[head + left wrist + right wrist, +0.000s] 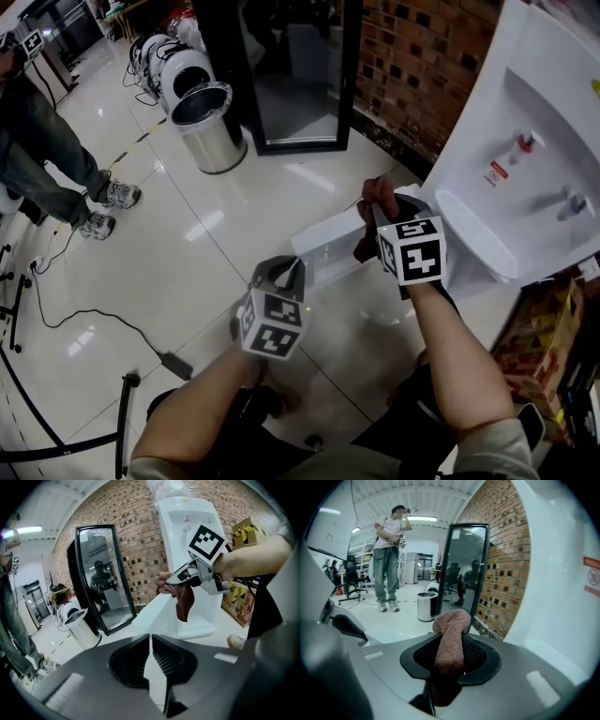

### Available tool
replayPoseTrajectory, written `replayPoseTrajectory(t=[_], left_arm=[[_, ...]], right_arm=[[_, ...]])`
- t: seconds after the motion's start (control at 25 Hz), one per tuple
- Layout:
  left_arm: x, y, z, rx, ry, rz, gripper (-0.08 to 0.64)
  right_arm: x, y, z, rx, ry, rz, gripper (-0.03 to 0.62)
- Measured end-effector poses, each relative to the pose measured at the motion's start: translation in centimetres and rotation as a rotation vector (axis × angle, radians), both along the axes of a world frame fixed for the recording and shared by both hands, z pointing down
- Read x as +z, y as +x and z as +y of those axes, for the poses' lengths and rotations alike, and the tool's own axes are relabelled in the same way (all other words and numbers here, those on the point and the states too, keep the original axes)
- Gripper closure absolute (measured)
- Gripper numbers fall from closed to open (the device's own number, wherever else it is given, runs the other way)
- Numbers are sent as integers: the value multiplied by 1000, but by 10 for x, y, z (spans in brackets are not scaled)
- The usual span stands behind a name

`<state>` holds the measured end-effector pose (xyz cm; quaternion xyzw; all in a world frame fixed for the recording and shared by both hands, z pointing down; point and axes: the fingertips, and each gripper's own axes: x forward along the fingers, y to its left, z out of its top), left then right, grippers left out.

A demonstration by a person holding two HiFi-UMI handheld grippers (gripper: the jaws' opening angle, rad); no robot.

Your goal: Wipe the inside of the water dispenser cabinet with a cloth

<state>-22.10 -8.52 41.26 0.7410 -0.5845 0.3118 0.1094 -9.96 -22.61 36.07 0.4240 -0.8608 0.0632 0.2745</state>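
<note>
The white water dispenser (pixel 525 141) stands at the right against the brick wall, and its white cabinet door (pixel 328 246) hangs open low down towards me. My right gripper (pixel 375 220) is shut on a reddish-brown cloth (pixel 378 192) just in front of the dispenser's lower part. In the right gripper view the cloth (pixel 452 620) bulges up out of the gripper (pixel 450 644), with the dispenser's side (pixel 562 602) close on the right. In the left gripper view the cloth (pixel 183 604) dangles from the right gripper (pixel 173 579). My left gripper (pixel 291 272) (pixel 150 637) is shut and empty, near the door's front corner.
A steel waste bin (pixel 208 122) and a black-framed mirror (pixel 295 75) stand at the back on the glossy tiled floor. A person's legs and shoes (pixel 108 202) are at the left. A black cable (pixel 84 319) runs across the floor. Cardboard boxes (pixel 548 333) sit right of the dispenser.
</note>
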Motion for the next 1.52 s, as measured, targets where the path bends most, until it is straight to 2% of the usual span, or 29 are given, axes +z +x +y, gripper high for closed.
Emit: replayPoseTrajectory(t=[0.24,0.36,0.52,0.72,0.88,1.12,1.32,1.52], left_arm=[[-1,0,-2,-1,-3,-5,541],[-2,0,-2,1,-1,-5,545],[-3,-1,-2,1,3,-4,549],[-5,-2,0,-1,15,-5,555],[-12,-7,1,-16,38,3,558],[-32,-24,6,-60,82,34,560],[-53,-33,-2,-31,118,91,560],[-38,-45,-13,-40,91,245,560]], right_arm=[[3,43,-22,262,-7,-57,468],[4,58,-27,350,4,-56,468],[5,60,-29,366,17,-45,471],[0,57,-26,330,9,-97,470],[-27,36,-9,186,54,-162,469],[-58,-15,68,-164,131,-214,469],[-35,-55,132,-395,139,-138,469],[1,-80,180,-594,127,-33,469]])
